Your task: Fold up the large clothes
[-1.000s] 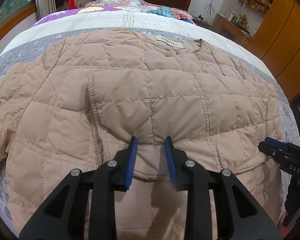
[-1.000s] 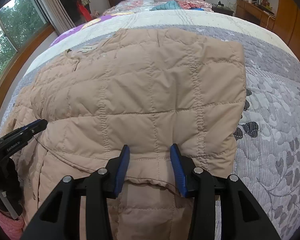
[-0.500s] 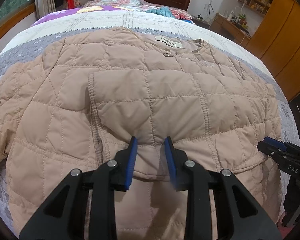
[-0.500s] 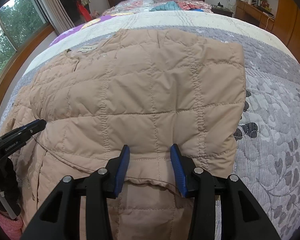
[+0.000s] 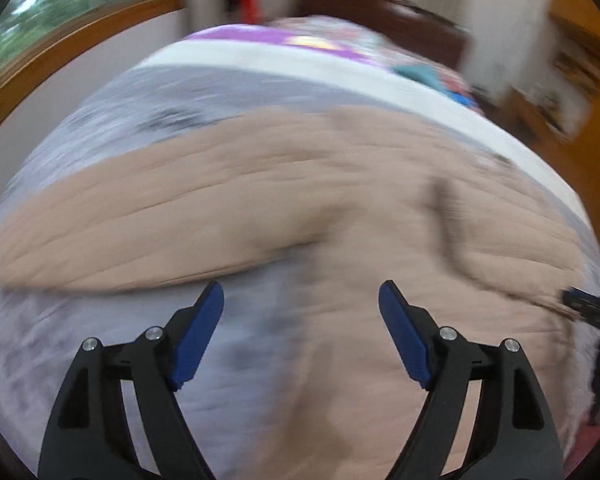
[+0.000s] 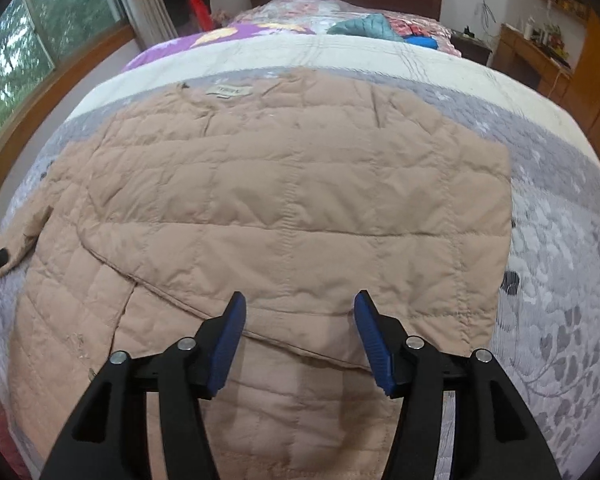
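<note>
Both the left gripper and right gripper gape wide, holding nothing, above a tan quilted jacket spread on the bed.

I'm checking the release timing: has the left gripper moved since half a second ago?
Yes. The left gripper has opened and swung left: the jacket now lies to its right, with grey bedspread between its jaws.

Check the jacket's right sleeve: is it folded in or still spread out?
Folded in. The right wrist view shows the jacket with its right sleeve laid across the body, its cuff edge near the hem, leaving a straight right side.
</note>
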`<move>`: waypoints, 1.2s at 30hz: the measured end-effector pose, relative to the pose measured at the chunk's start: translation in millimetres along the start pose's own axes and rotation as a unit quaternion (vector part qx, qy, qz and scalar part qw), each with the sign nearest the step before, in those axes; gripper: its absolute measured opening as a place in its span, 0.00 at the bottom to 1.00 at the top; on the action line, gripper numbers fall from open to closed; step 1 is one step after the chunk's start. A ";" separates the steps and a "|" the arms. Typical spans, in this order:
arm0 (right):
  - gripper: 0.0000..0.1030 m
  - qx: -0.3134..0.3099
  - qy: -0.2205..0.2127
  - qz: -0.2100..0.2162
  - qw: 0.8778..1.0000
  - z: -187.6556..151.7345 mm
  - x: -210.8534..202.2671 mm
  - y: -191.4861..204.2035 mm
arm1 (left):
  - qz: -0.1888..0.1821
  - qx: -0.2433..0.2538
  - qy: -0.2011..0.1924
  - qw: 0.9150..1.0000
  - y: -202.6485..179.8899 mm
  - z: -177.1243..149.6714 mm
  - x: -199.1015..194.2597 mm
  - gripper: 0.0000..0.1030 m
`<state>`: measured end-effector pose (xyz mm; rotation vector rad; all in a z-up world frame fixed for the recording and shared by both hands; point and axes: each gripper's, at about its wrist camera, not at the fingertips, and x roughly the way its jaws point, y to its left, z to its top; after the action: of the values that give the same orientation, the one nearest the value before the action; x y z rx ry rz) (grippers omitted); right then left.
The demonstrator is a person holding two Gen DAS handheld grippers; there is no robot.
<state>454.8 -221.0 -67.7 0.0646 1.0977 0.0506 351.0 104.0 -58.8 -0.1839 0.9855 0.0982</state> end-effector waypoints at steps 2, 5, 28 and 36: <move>0.55 -0.003 0.005 -0.003 1.000 1.2 1.9 4.9 | 0.035 -0.048 0.003 0.998 53.6 -8.9 -4.9 0.77; 0.55 0.002 0.014 -0.003 1.000 1.1 6.5 7.2 | 0.060 -0.123 0.009 0.991 118.8 -18.6 -8.2 0.77; 0.57 -0.013 0.033 -0.041 0.999 7.0 31.0 18.0 | 0.050 -0.376 -0.063 0.923 286.6 3.2 22.3 0.06; 0.58 -0.013 0.033 -0.042 0.999 5.9 31.7 17.7 | 0.033 -0.346 -0.106 0.932 273.3 9.4 3.6 0.03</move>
<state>474.3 -201.1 -91.8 -0.0062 1.1635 -0.0091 315.4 373.8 -86.8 -0.7725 0.7064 0.5206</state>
